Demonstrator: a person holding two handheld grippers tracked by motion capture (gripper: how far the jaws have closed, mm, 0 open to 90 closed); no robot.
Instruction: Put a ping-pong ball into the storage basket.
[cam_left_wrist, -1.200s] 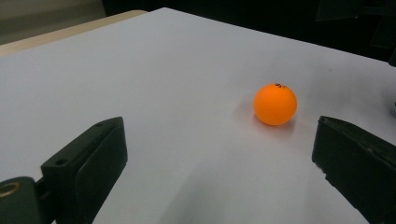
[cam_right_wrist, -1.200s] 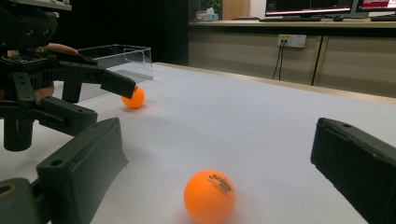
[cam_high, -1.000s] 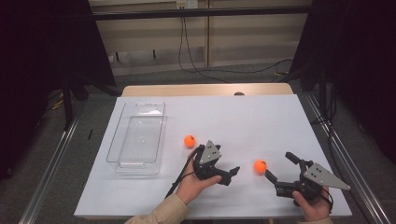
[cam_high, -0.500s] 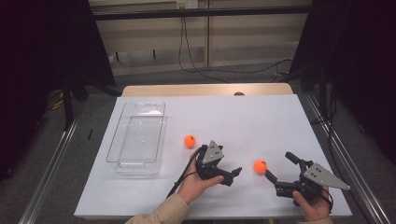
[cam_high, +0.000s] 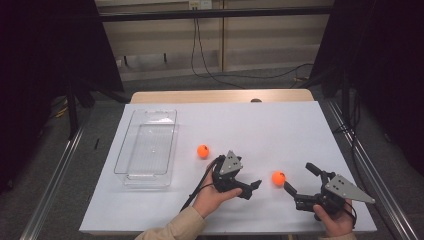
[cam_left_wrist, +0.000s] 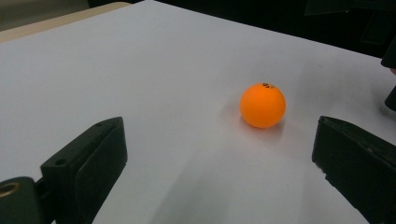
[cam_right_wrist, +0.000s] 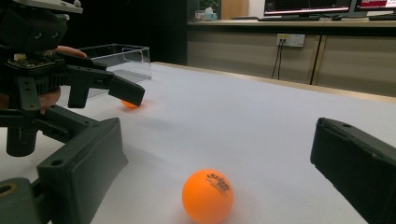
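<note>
Nudged slightly toward 3 o'clock: left gripper (cam_high: 248, 187), jaws wide, empty, facing smooth round orange ball (cam_high: 278, 178); right gripper (cam_high: 300, 182) likewise agape, empty, matte white tabletop (cam_high: 260, 130).

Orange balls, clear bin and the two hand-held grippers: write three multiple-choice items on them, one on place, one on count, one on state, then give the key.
1. Where does the clear bin stand on the white table?
A. on the person's left side
B. on the right side
C. at the middle

2. How many orange balls lie on the table?
A. one
B. two
C. four

3. How do the jaws of the right hand-held gripper stand?
A. shut on a ball
B. shut on nothing
C. open, with a ball in front of them

Key:
1 A, the high view shows the bin at the table's left.
2 B, one ball lies near the bin and another ball between the left hand-held gripper and the right one.
3 C, the right gripper view shows the jaws wide apart and the ball untouched.
</note>
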